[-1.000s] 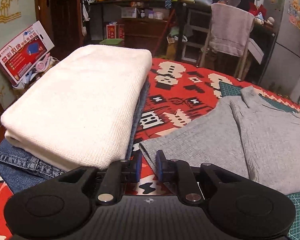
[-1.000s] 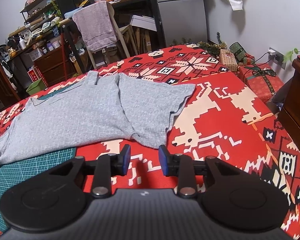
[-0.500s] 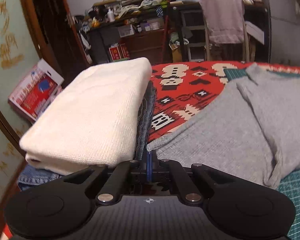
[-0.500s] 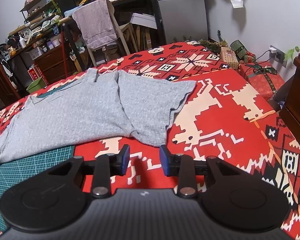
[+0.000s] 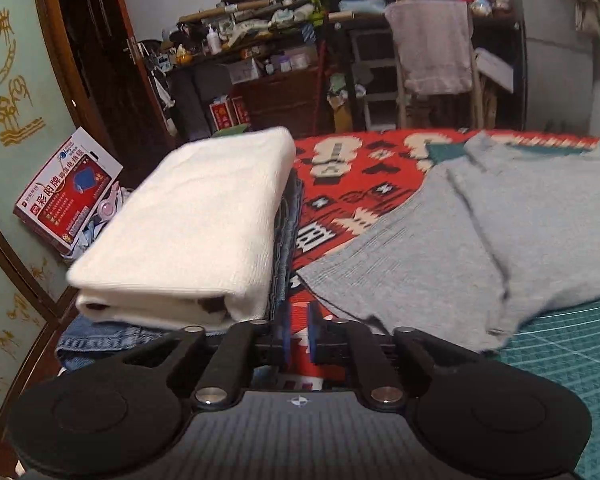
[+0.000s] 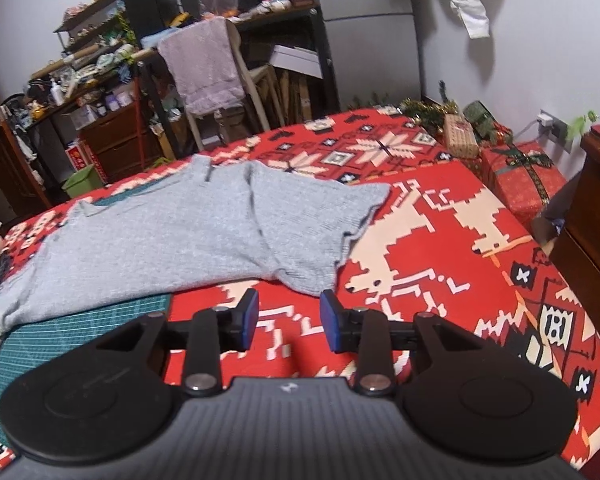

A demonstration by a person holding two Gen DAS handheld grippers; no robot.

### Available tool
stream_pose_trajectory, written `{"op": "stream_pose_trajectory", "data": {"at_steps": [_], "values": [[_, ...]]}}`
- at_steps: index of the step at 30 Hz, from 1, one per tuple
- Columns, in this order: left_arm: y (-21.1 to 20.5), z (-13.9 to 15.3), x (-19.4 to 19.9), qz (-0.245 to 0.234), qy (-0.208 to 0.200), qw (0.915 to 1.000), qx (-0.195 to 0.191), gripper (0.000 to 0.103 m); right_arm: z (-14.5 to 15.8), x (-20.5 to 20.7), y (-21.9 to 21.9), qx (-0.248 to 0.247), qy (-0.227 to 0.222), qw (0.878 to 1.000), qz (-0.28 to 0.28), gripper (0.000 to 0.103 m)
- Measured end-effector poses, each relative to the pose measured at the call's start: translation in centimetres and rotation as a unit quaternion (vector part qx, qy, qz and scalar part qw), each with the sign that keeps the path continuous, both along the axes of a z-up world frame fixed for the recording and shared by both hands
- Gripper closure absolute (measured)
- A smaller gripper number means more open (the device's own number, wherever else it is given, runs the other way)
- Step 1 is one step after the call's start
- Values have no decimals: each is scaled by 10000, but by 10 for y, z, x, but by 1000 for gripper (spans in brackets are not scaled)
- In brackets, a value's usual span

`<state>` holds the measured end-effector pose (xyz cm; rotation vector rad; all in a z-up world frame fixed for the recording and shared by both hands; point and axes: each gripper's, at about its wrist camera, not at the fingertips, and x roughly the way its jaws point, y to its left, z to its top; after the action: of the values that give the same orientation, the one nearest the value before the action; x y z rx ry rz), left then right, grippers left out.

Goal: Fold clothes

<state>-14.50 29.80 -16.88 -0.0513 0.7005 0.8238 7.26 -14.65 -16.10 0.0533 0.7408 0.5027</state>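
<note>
Left wrist view: a cream folded garment [image 5: 196,224] lies on folded jeans [image 5: 96,338] at the left. The left gripper [image 5: 297,332] hangs over the red patterned blanket [image 5: 340,208], jaws parted by a narrow gap, gripping nothing, just beside the near corner of the grey shirt [image 5: 480,240], which spreads to the right, partly over a green cutting mat [image 5: 572,344]. Right wrist view: the right gripper [image 6: 287,326] hovers with jaws wide and empty, near the shirt's lower hem.
</note>
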Motion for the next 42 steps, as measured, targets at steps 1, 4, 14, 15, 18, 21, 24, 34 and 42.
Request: {"op": "stream_pose_trajectory", "data": {"at_steps": [1,4,14,15,18,21,24,34,42], "values": [[-4,5,-4,-56,-83,9999,-16,91,3,-4,0,8,-42,10000,48,66],[-17,19,-13,-254,-299,9992,-58,90,12,-16,5,2,-212,9995,239,66],[-45,50,1,-981,-709,9922,-301,78,42,-24,52,-13,-578,9944,881,67],[-46,50,6,-1043,-724,9913,-346,78,44,-22,58,-8,-568,9942,914,70],[-45,48,24,-1265,-766,9884,-355,78,41,-9,76,-13,-595,9929,1030,87],[-33,43,47,-1378,-863,9856,-463,78,34,17,89,36,-495,9941,962,93],[-16,43,74,-1527,-950,9819,-592,78,31,51,101,25,-312,9960,838,93],[58,79,163,-1763,-329,9819,-603,78,70,176,158,-644,345,9963,454,93],[70,77,184,-1785,-30,9738,-1410,78,66,198,205,-677,815,9929,548,92]]}}
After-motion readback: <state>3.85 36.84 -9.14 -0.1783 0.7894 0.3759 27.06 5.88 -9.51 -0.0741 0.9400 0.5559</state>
